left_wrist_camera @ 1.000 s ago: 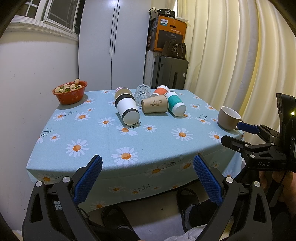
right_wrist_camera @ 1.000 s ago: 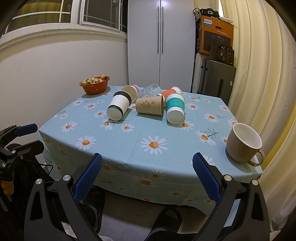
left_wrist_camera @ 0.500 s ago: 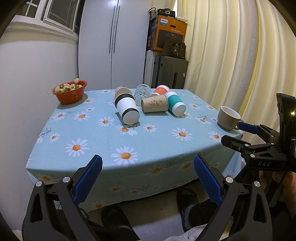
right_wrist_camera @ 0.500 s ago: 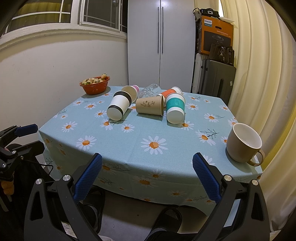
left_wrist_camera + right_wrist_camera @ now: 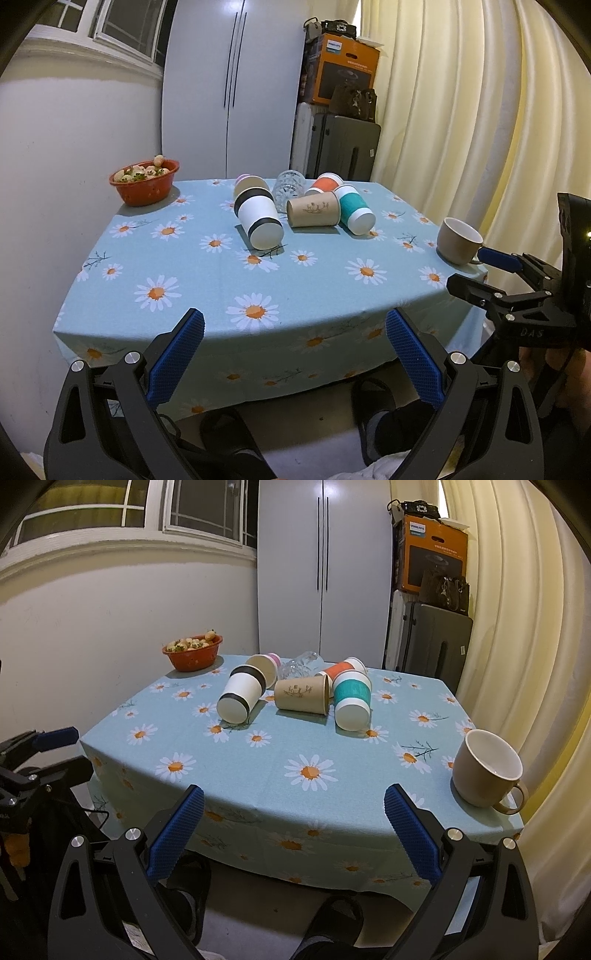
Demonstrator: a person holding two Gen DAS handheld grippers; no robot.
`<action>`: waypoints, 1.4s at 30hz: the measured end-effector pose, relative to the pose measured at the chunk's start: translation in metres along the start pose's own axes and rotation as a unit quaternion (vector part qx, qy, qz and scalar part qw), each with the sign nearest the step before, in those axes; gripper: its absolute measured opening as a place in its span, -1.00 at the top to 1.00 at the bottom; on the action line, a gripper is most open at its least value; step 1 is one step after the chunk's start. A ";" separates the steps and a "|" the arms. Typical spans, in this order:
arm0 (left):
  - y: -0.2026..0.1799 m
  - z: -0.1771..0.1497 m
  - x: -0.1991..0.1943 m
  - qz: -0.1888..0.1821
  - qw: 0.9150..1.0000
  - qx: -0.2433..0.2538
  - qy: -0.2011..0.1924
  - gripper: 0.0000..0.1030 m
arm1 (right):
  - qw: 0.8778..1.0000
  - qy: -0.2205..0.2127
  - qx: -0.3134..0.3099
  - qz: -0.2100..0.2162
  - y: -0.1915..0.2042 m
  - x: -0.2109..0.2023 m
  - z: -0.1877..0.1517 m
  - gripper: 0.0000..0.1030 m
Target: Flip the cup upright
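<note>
Several paper cups lie on their sides in the middle of the daisy tablecloth [image 5: 207,280]: a white cup with black bands [image 5: 258,221], a brown cup [image 5: 314,214], a teal-banded cup [image 5: 354,210], an orange-banded cup [image 5: 325,184] and a pink-rimmed cup [image 5: 264,664]. A clear glass [image 5: 290,188] lies among them. A beige mug [image 5: 487,770] stands upright at the table's right edge. My left gripper [image 5: 295,354] and right gripper [image 5: 293,832] are both open and empty, held in front of the table's near edge.
A red bowl of fruit [image 5: 144,181] stands at the far left corner. Behind the table are a white cabinet [image 5: 232,88], a dark suitcase [image 5: 343,151] with an orange box on top, and curtains [image 5: 461,110] to the right. Slippered feet show below the grippers.
</note>
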State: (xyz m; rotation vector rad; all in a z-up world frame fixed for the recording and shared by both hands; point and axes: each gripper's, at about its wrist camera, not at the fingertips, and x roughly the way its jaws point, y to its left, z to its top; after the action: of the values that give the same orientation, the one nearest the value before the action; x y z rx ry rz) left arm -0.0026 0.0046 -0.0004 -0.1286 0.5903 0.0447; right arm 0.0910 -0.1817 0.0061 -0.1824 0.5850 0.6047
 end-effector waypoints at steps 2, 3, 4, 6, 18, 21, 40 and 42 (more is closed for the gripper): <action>0.000 0.000 0.001 -0.001 1.000 -0.002 0.003 -0.87 | 1.000 0.001 0.008 0.002 -0.003 -0.001 0.002 -0.88; -0.001 0.000 0.002 -0.002 1.000 -0.001 0.005 -0.87 | 1.000 0.003 0.013 0.005 -0.005 -0.001 0.004 -0.88; -0.001 0.001 0.003 -0.003 1.000 -0.002 0.008 -0.87 | 1.000 0.006 0.018 0.006 -0.008 -0.001 0.005 -0.88; 0.000 0.004 0.008 -0.006 1.000 -0.006 0.020 -0.87 | 0.999 0.012 0.031 0.011 -0.013 0.001 0.008 -0.88; 0.032 0.058 0.078 -0.029 0.991 -0.069 0.112 -0.87 | 0.997 0.042 0.067 0.019 -0.043 0.028 0.043 -0.88; 0.044 0.080 0.102 -0.026 0.987 -0.092 0.133 -0.87 | 0.996 0.051 0.071 0.019 -0.048 0.041 0.054 -0.88; 0.098 0.148 0.244 -0.013 0.953 -0.182 0.243 -0.84 | 0.989 0.126 0.055 0.050 -0.056 0.137 0.111 -0.88; 0.099 0.151 0.256 -0.012 0.952 -0.180 0.248 -0.84 | 0.988 0.135 0.054 0.054 -0.056 0.145 0.112 -0.88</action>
State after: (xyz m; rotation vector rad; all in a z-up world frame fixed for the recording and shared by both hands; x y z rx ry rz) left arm 0.2854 0.1238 -0.0293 -0.5117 1.0805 0.0977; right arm 0.2729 -0.1205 0.0158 -0.1321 0.8914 0.6568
